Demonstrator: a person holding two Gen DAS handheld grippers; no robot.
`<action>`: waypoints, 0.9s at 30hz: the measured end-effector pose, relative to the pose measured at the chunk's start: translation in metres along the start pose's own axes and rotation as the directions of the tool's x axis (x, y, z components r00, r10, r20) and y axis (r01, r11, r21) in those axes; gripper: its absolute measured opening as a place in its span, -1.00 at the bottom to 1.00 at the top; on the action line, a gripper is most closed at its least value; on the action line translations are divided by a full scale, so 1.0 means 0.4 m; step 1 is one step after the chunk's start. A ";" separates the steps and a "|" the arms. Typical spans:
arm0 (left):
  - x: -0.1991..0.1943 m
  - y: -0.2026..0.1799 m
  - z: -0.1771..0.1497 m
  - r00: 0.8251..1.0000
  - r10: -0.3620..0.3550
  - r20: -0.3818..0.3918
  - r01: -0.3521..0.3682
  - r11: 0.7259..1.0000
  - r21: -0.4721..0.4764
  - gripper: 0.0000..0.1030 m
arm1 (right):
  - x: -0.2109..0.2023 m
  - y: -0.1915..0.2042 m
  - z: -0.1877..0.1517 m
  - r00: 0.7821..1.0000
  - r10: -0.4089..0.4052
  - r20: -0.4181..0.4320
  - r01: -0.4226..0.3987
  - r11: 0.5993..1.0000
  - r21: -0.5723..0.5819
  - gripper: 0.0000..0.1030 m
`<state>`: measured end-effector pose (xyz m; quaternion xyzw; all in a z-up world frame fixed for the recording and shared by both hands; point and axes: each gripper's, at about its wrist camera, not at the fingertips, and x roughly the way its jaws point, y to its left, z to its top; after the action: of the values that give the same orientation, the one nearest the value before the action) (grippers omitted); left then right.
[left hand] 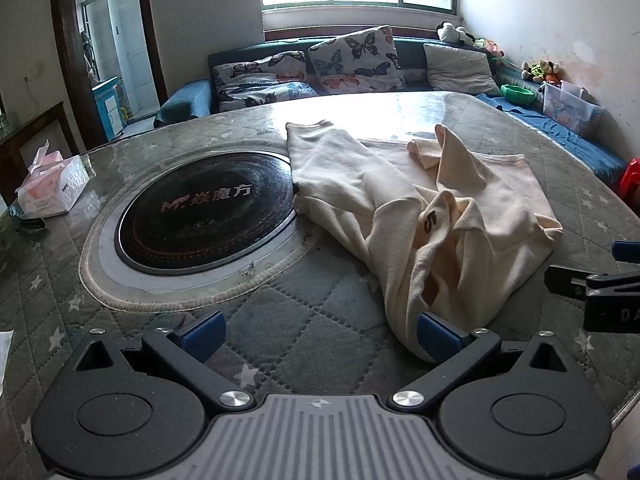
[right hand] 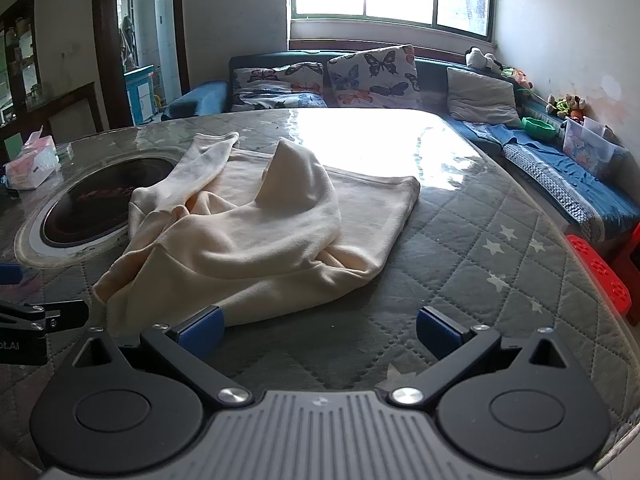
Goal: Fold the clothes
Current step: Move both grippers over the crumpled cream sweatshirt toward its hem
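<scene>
A cream long-sleeved garment [left hand: 432, 208] lies crumpled on the quilted grey table cover [left hand: 304, 320], one sleeve stretched over the edge of the round black cooktop. My left gripper [left hand: 320, 336] is open and low over the table, its right blue pad at the near hem of the cloth. In the right wrist view the same garment [right hand: 256, 232] is bunched ahead and to the left. My right gripper [right hand: 320, 332] is open, its left blue pad touching or just short of the cloth's near edge. Nothing sits between either pair of fingers.
A round black induction cooktop [left hand: 204, 212] is set into the table left of the garment. A tissue pack [left hand: 52, 188] lies at the far left edge. A sofa with butterfly pillows [left hand: 352, 60] runs behind the table. A red stool [right hand: 600, 276] stands at the right.
</scene>
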<state>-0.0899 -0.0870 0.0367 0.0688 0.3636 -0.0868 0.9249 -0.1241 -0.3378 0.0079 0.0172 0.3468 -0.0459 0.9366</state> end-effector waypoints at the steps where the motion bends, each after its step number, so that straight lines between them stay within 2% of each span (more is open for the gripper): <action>1: 0.000 -0.001 0.001 1.000 0.000 -0.002 0.000 1.000 0.002 1.00 | 0.000 0.002 0.001 1.000 0.001 0.000 -0.001 1.000 -0.001 1.00; 27: 0.024 -0.016 0.025 0.999 0.004 -0.033 -0.003 0.999 0.040 1.00 | 0.022 0.027 0.016 0.999 0.036 -0.020 -0.037 0.999 -0.032 1.00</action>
<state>-0.0777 -0.0961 0.0372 0.0894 0.3770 -0.0914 0.9173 -0.1123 -0.3280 0.0071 0.0088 0.3564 -0.0229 0.9340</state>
